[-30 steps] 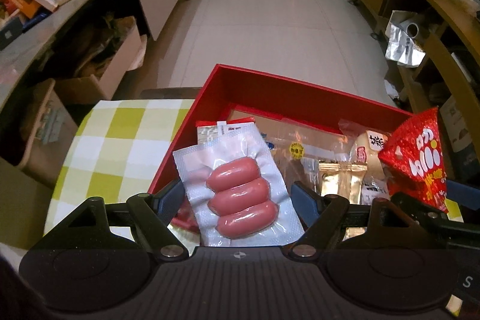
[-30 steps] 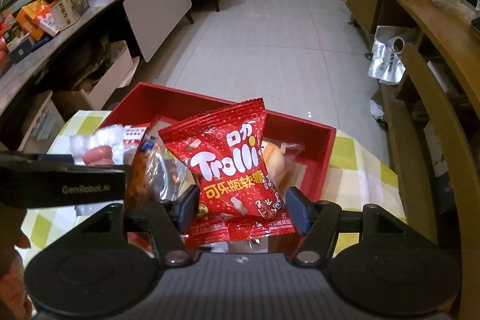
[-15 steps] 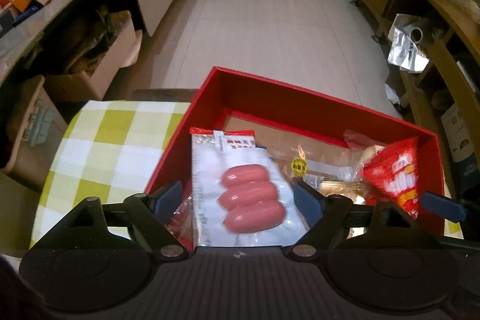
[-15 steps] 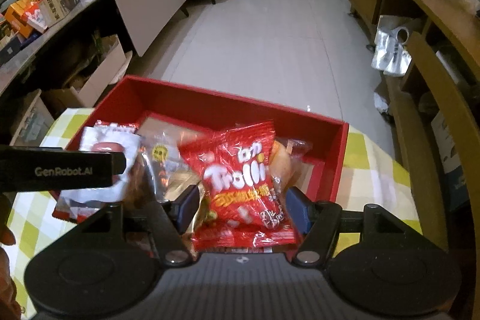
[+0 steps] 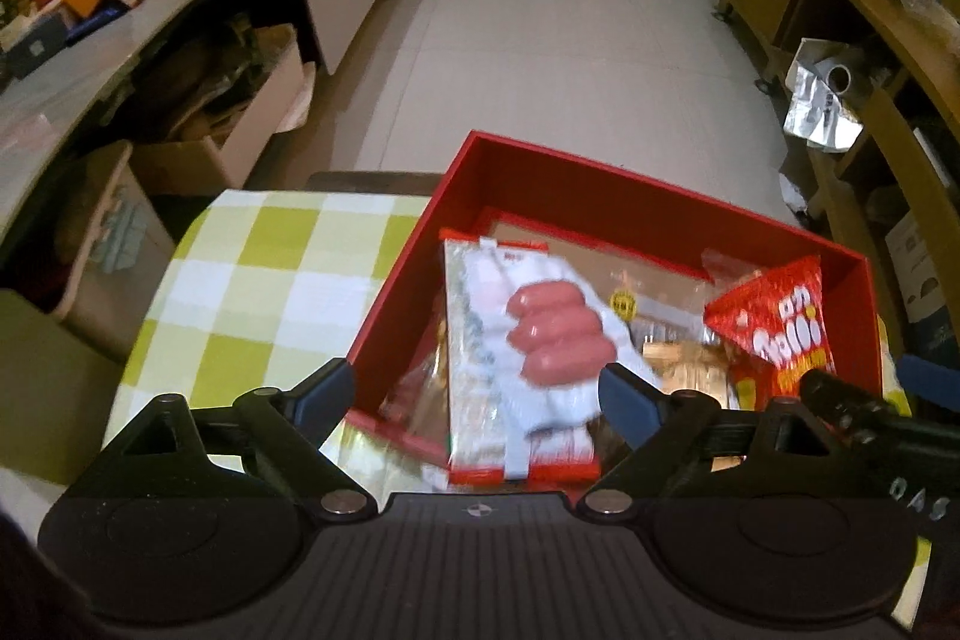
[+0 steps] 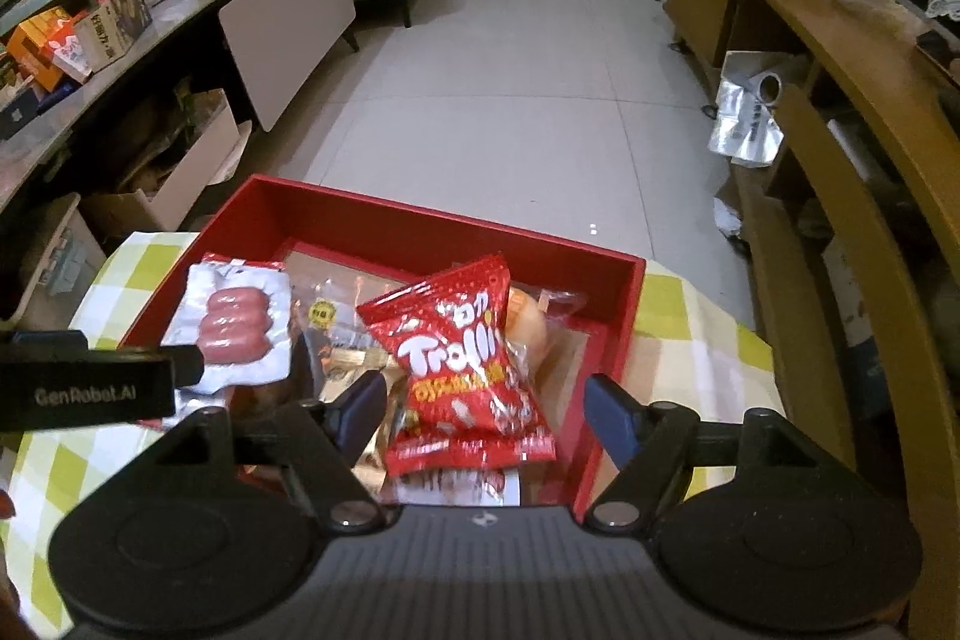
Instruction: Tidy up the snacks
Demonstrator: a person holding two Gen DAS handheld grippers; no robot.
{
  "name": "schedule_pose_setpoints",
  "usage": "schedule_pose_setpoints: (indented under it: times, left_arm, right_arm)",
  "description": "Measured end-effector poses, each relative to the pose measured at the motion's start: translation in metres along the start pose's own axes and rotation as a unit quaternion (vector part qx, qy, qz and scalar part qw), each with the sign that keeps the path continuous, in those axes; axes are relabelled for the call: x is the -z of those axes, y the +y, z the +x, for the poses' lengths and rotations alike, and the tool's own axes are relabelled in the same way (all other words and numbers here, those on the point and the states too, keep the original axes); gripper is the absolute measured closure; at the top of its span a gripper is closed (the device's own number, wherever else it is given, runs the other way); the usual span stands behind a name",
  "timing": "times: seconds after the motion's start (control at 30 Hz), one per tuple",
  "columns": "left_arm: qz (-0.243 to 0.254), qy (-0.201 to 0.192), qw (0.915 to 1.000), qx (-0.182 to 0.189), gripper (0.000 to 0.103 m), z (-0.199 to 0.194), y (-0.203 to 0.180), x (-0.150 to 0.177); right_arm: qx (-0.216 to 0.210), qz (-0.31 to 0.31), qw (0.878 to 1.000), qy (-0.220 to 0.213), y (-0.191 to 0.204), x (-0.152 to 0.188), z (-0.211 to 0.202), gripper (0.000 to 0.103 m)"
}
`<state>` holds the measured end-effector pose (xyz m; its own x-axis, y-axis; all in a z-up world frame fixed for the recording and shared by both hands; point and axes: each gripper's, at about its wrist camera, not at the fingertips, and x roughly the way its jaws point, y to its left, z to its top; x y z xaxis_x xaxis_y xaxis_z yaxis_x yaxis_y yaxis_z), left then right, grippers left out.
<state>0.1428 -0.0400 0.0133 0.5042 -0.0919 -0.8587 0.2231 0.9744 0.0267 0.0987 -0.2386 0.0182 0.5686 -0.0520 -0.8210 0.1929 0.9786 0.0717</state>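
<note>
A red box [image 5: 576, 184] [image 6: 384, 220] stands on the green-checked tablecloth [image 5: 264, 280]. A clear pack of three pink sausages [image 5: 558, 334] [image 6: 234, 322] lies in the box's left part, blurred, on other packets. A red Trolli gummy bag [image 6: 468, 370] [image 5: 774, 334] lies in the right part over a bun and gold packets. My left gripper [image 5: 477, 394] is open above the box's near edge, the sausage pack loose between its fingers. My right gripper [image 6: 486, 412] is open around the Trolli bag without pinching it.
A long counter [image 5: 120, 34] with boxes runs along the left. A wooden shelf unit [image 6: 840, 100] runs along the right. Tiled floor [image 6: 510, 88] lies beyond the table. The left gripper's body [image 6: 90, 388] crosses the right wrist view at left.
Both grippers have opened. The sausage pack and the Trolli bag have dropped from the fingers into the red box.
</note>
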Motion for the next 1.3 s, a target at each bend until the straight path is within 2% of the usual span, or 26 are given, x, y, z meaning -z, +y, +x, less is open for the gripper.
schedule_pose_setpoints:
  times: [0.2,0.47,0.97,1.3]
  left_arm:
    - [0.015,-0.007,0.9998,-0.015,0.005,-0.022,0.000,0.025]
    - [0.018,-0.019,0.9996,-0.009,0.002,-0.052,0.006,0.052]
    - [0.029,-0.049,0.9983,0.014,0.002,-0.091,0.016,0.094]
    - [0.035,-0.074,0.9967,0.004,0.002,-0.114,0.020,0.120]
  right_arm:
    - [0.000,-0.024,1.000,0.002,0.013,0.019,-0.025,0.023]
    - [-0.009,-0.035,0.999,-0.010,0.021,0.045,-0.061,0.022]
    - [-0.019,-0.028,0.999,-0.030,0.034,0.082,-0.108,0.021]
    - [-0.030,-0.026,0.999,-0.038,0.039,0.102,-0.129,0.020]
